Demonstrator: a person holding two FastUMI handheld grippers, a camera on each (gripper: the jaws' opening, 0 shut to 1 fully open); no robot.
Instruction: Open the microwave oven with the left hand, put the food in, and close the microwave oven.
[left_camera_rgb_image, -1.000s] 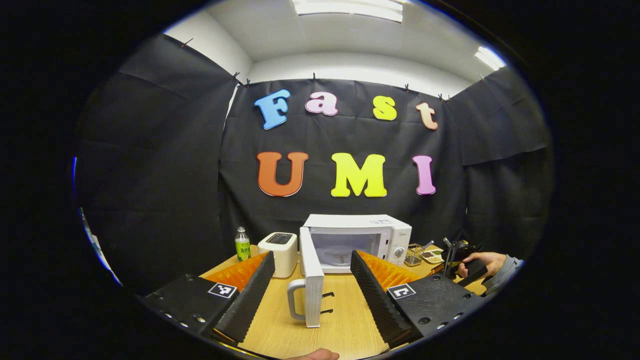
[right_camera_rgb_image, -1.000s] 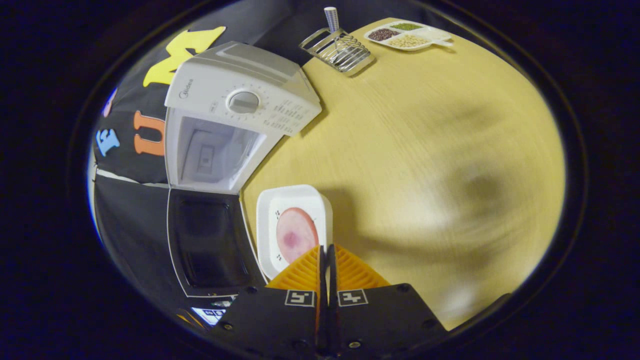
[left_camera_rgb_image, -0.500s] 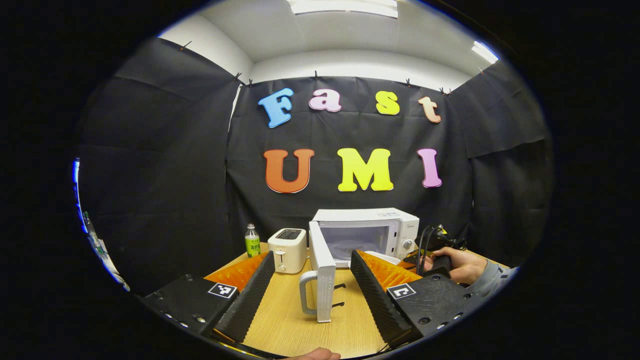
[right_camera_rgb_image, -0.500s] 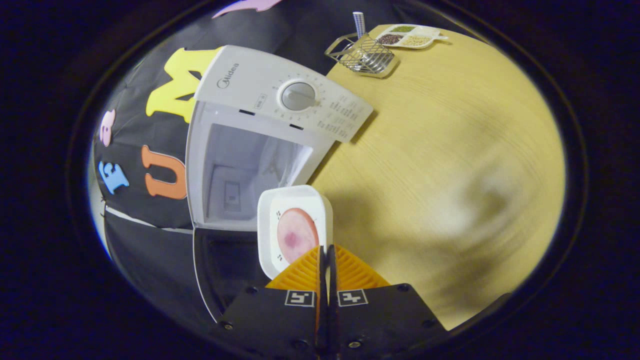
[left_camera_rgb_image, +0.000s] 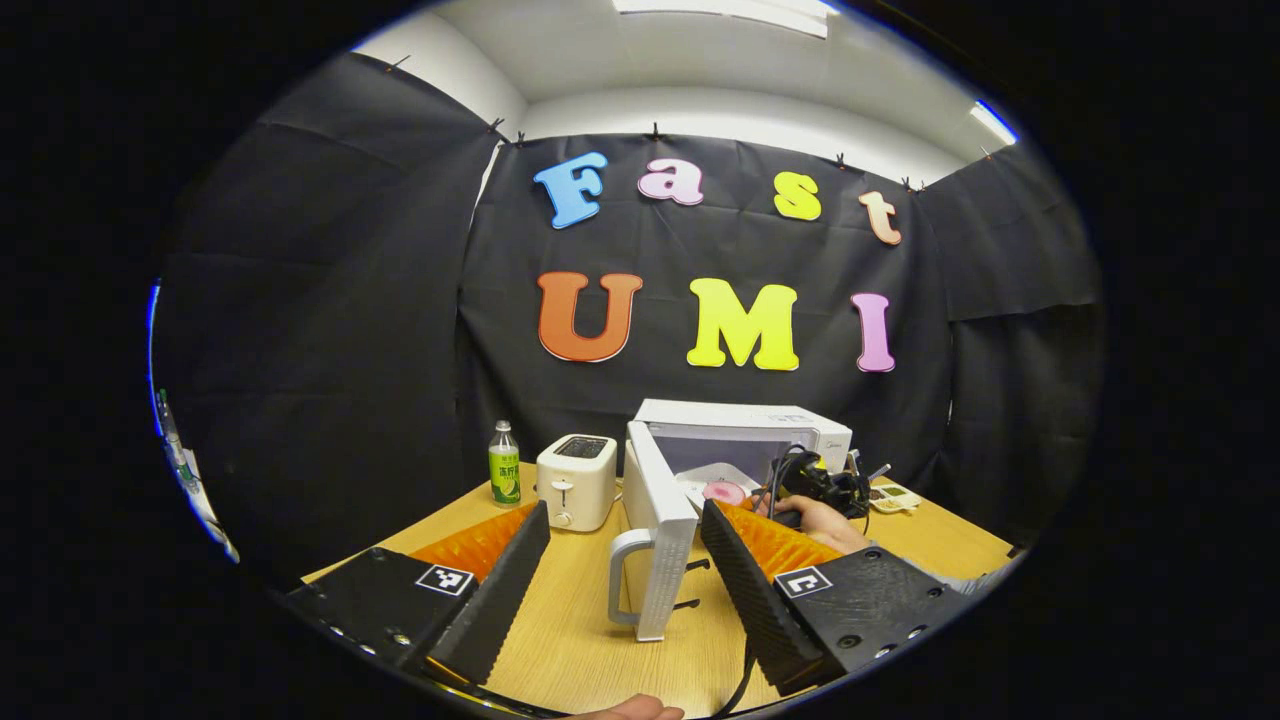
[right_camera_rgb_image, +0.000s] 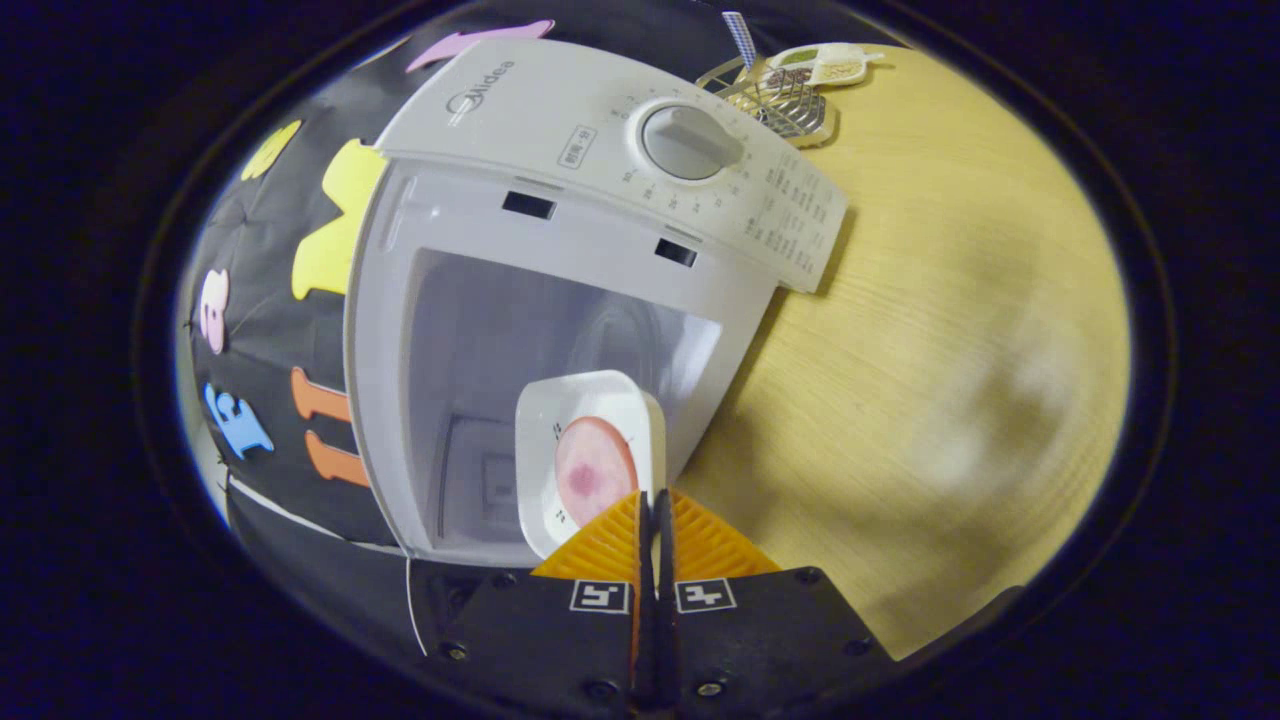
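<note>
Right gripper view puts the task about halfway: the white box-shaped microwave oven (right_camera_rgb_image: 560, 300) stands with its cavity exposed, and the white square plastic dish with a pink round slice of food (right_camera_rgb_image: 590, 455) hangs at the mouth of that cavity, not yet set down inside. The right gripper (right_camera_rgb_image: 650, 525) has its orange ribbed fingers pressed together on the near rim of the dish, carrying it. Left gripper view shows the white microwave door with its pale loop handle (left_camera_rgb_image: 655, 545) swung wide toward the camera, so the opening step looks finished. The left gripper (left_camera_rgb_image: 625, 560) waits with its jaws spread apart, nothing between them, the door edge standing beyond them. Left to do, as I judge it: push the dish in, release it, draw the hand (left_camera_rgb_image: 825, 520) back, and swing the door shut.

A light wood-grain tabletop (right_camera_rgb_image: 950, 300) carries everything. Beside the oven sit a cream two-slot toaster (left_camera_rgb_image: 575, 482) and a small green-labelled clear bottle (left_camera_rgb_image: 504, 465); on the far side lie a wire metal rack (right_camera_rgb_image: 785, 95) and a white divided snack tray (right_camera_rgb_image: 825, 65). Black cloth walls the booth under a white ceiling with strip lights.
</note>
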